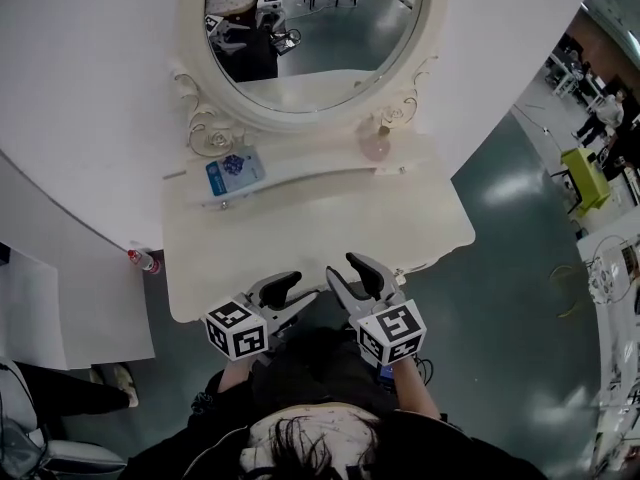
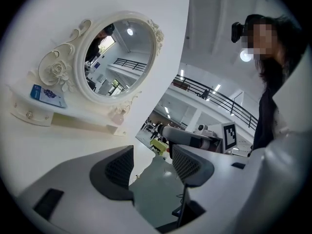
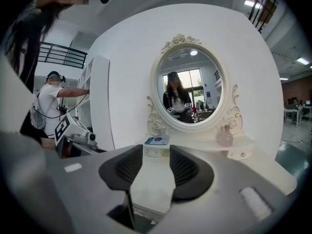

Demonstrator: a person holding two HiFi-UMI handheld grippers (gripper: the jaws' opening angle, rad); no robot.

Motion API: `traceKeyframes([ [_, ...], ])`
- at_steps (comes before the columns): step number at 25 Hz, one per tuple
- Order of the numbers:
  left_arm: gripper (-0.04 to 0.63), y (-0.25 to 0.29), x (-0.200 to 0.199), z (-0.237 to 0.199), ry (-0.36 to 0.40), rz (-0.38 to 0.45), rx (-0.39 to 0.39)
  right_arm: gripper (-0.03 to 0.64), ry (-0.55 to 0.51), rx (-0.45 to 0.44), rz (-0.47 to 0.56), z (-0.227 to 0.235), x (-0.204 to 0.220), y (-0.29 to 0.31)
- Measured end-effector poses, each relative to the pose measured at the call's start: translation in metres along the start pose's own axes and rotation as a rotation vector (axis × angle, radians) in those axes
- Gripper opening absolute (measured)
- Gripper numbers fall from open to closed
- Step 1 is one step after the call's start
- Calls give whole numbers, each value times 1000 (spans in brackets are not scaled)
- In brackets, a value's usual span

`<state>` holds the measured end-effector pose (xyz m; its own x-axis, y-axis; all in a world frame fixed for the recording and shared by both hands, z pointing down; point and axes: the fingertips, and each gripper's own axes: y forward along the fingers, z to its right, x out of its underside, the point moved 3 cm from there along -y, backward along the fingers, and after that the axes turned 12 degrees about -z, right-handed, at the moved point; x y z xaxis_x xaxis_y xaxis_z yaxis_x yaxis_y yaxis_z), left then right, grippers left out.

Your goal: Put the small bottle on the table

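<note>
Right gripper (image 3: 156, 156), fingers (image 3: 127, 168) apart and empty; small bottle (image 3: 224, 136) on shelf (image 3: 196, 142) under oval mirror (image 3: 191, 87)

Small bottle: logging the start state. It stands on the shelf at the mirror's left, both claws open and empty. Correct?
No: the small bottle stands on the shelf right of the mirror, per the head view. The left claw and right claw are open and empty.

Mirror (image 1: 310, 28): oval, ornate cream scrollwork frame, top centre of head view, upright against white wall (image 1: 90, 58).
Blue packet (image 1: 234, 171): flat, just below mirror's lower-left scroll.
Floor (image 1: 500, 298): glossy grey-green, right half.
Green cart (image 1: 583, 176): right edge, upper half.
Red-topped item (image 1: 142, 259): small, left middle, kind unclear.
Bystander (image 3: 48, 104): white shirt, left of right gripper view.
</note>
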<state>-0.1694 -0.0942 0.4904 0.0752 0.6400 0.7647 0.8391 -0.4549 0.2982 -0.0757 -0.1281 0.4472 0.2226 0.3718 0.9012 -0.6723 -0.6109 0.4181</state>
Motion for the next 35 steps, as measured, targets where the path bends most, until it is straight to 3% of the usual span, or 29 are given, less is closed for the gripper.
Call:
traceKeyframes([
  [13, 247, 14, 17, 34, 2, -1, 23, 172, 19, 9, 0, -4, 17, -47],
  [19, 247, 38, 31, 72, 21, -21, 28, 143, -7, 63, 6, 11, 36, -95],
  [29, 247, 54, 73, 147, 33, -2, -37, 81, -14, 32, 46, 7, 69, -179],
  [35, 245, 52, 108, 185, 29, -4, -80, 81, -22, -20, 53, -11, 93, -215],
])
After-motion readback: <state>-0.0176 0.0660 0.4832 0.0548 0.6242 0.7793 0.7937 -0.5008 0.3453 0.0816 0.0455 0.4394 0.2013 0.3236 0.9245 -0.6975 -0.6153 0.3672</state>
